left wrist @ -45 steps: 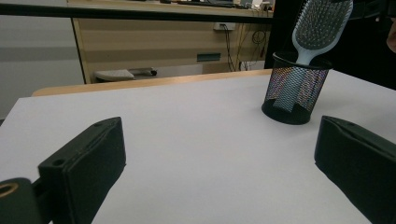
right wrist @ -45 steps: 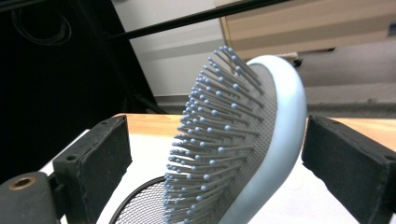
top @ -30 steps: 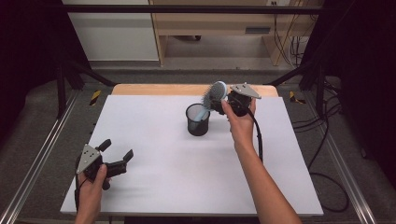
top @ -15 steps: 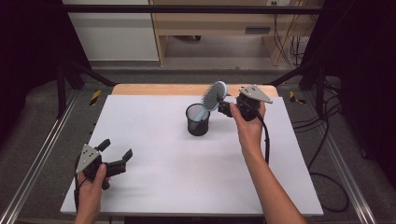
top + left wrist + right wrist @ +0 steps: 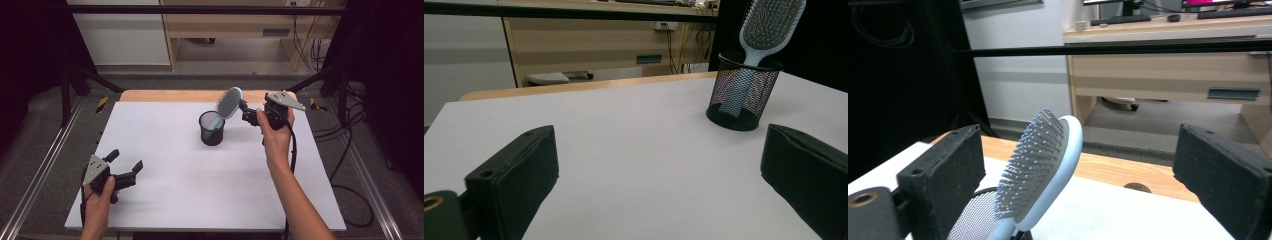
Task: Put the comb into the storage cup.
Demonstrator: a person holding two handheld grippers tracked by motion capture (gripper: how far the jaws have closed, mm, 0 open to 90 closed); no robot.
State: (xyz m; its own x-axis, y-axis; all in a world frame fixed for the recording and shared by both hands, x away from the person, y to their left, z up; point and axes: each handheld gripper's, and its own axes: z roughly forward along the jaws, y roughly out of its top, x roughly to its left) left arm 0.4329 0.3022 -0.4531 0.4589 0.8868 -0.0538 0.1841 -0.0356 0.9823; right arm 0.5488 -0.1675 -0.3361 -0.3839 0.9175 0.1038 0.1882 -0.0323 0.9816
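Note:
A light-blue hairbrush point(image 5: 229, 102) stands handle-down in a black mesh cup point(image 5: 211, 131) at the far middle of the white table point(image 5: 200, 190), its head leaning right. My right gripper point(image 5: 246, 113) hangs open just right of the brush head, apart from it. In the right gripper view the brush head point(image 5: 1043, 165) rises between the wide jaws of that gripper point(image 5: 1080, 150), above the cup's rim point(image 5: 973, 220). My left gripper point(image 5: 126, 161) rests open at the front left, holding nothing. The left gripper view looks between its parted jaws at the cup point(image 5: 741, 92) and brush point(image 5: 769, 25) far off.
A wooden strip point(image 5: 165, 95) runs along the table's far edge. Metal rails point(image 5: 45, 165) flank both sides, and cables point(image 5: 350, 150) trail on the floor at the right. A desk point(image 5: 225, 25) stands beyond the table.
My right gripper has drawn back to the right, away from the brush head. The brush stays leaning in the cup. The left gripper has not moved.

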